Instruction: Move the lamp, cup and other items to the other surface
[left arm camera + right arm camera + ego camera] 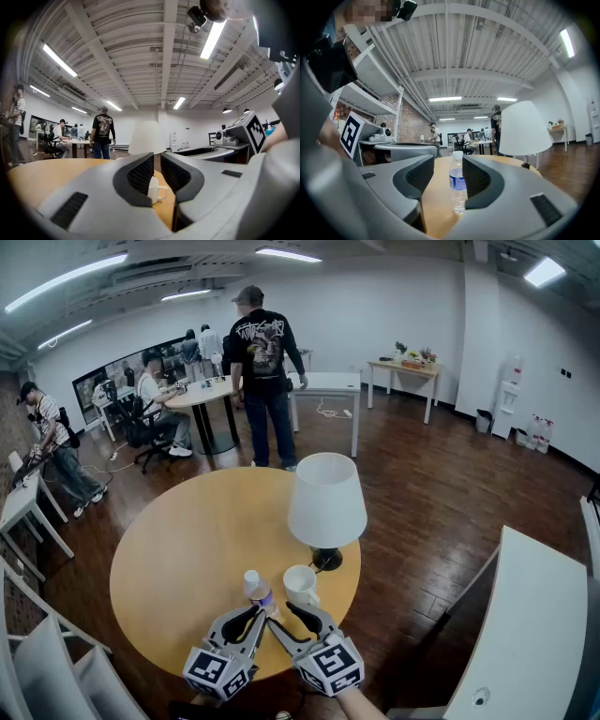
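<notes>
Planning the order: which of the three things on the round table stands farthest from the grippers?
The white-shaded lamp; the cup and bottle stand nearer them.

One lamp (pixel 326 502), one cup (pixel 300 585), one bottle (pixel 258 592).

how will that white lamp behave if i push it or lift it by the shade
The lamp probably tips easily when pushed: its wide shade sits high over a much smaller dark base. The shade likely flexes or dents if squeezed, and may slip. It looks fairly light for its size.
</notes>
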### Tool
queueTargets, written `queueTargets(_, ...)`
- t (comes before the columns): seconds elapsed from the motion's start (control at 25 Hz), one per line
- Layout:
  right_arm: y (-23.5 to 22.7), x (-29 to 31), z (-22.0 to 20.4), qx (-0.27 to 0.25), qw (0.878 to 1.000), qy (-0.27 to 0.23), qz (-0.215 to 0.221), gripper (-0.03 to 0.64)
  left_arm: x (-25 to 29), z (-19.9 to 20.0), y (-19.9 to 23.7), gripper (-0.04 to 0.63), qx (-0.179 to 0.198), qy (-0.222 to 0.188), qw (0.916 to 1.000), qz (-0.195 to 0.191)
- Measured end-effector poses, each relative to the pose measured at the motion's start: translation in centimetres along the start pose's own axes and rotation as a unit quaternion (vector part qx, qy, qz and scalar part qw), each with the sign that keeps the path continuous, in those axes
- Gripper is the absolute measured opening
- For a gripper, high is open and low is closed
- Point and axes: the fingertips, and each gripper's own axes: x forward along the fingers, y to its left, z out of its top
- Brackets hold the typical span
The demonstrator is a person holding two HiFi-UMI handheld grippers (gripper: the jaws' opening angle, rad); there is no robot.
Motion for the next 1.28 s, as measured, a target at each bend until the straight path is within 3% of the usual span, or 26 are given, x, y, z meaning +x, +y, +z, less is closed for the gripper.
queueTargets(0.12, -0.8, 4.4, -0.7, -0.021, 1.0, 0.0, -0.002, 0.227, -1.0, -0.4, 3.3, 0.054, -0.004, 0.005, 0.9998, 0.017)
queueTargets(0.28, -2.2, 8.3, -2.6, -0.019, 0.999, 0.011, -0.025, 0.342, -2.3, -0.5, 7.0, 0.054, -0.01, 0.013, 0.9993, 0.034)
queueTargets(0.44, -3.9, 10.3, -6.5, 0.007, 0.998, 0.036, -0.058, 0.371, -2.4, -1.7, 9.7, 0.054, -0.014, 0.03, 0.9988, 0.034)
queueTargets(0.6, -4.8, 12.8, -8.2, 0.008, 0.996, 0.041, -0.075, 0.371, -0.7, -3.4, 11.1, 0.054, -0.016, 0.043, 0.9988, 0.015)
queueTargets(0.72, -4.7, 14.1, -8.4, -0.023, 0.997, 0.046, -0.065, 0.369, 1.0, -3.8, 11.6, 0.054, -0.016, 0.04, 0.9991, 0.001)
queueTargets(0.8, -4.4, 14.4, -8.2, -0.043, 0.997, 0.04, -0.054, 0.302, 1.9, -4.2, 11.6, 0.055, -0.014, 0.039, 0.9991, -0.009)
queueTargets(0.88, -4.4, 14.4, -7.9, -0.05, 0.997, 0.028, -0.058, 0.287, 2.7, -4.6, 11.5, 0.055, -0.014, 0.037, 0.999, -0.018)
queueTargets(1.28, -5.2, 8.7, -6.0, -0.046, 0.995, 0.004, -0.093, 0.282, 4.8, -5.5, 6.7, 0.055, -0.024, 0.024, 0.998, -0.053)
